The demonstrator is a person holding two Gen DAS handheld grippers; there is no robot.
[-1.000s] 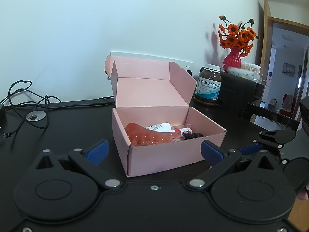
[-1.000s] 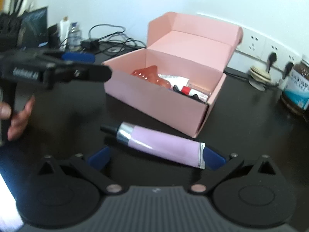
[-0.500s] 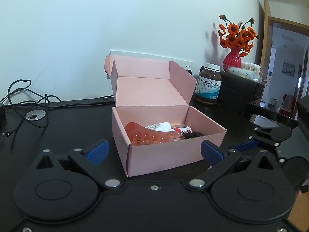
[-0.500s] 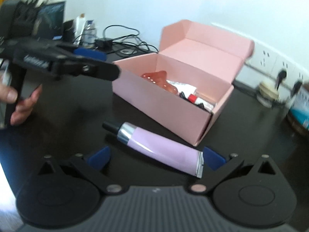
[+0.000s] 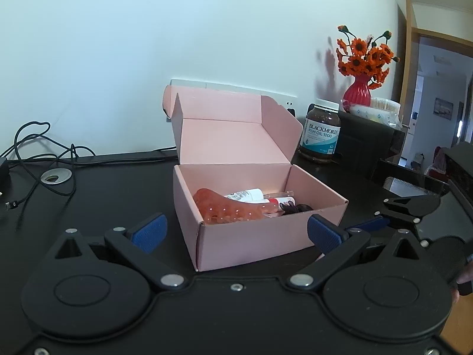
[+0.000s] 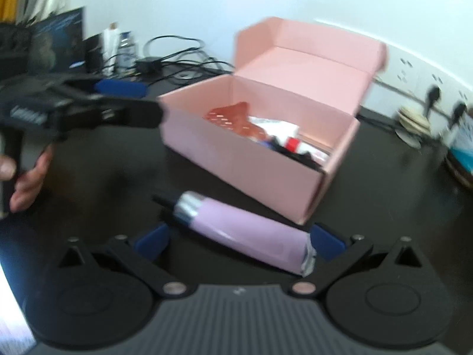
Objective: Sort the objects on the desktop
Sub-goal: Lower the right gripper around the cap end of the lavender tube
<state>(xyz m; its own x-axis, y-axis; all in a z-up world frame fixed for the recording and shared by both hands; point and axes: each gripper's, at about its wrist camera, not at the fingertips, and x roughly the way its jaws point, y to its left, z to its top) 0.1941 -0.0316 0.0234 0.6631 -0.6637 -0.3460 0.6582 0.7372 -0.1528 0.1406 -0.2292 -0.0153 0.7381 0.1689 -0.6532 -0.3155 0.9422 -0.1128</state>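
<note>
Far right: brown supplement jar (image 5: 320, 131) beside red vase of orange flowers (image 5: 361, 72). Far left: tangled black cables (image 5: 44, 151) near a wall.

This looks like a room in a home, with a black tabletop (image 5: 118, 177) set against a plain white wall. At the right of the frame a red vase of orange flowers (image 5: 361, 68) and a fish oil jar (image 5: 320, 131) stand near a wooden doorway (image 5: 414, 88) opening to another room. Loose cables (image 5: 44, 148) and wall sockets (image 6: 414, 71) fill the tabletop's far edge.

The brown jar (image 5: 320, 131) has a label reading "BLACKMORES FISH OIL 1000".
</note>
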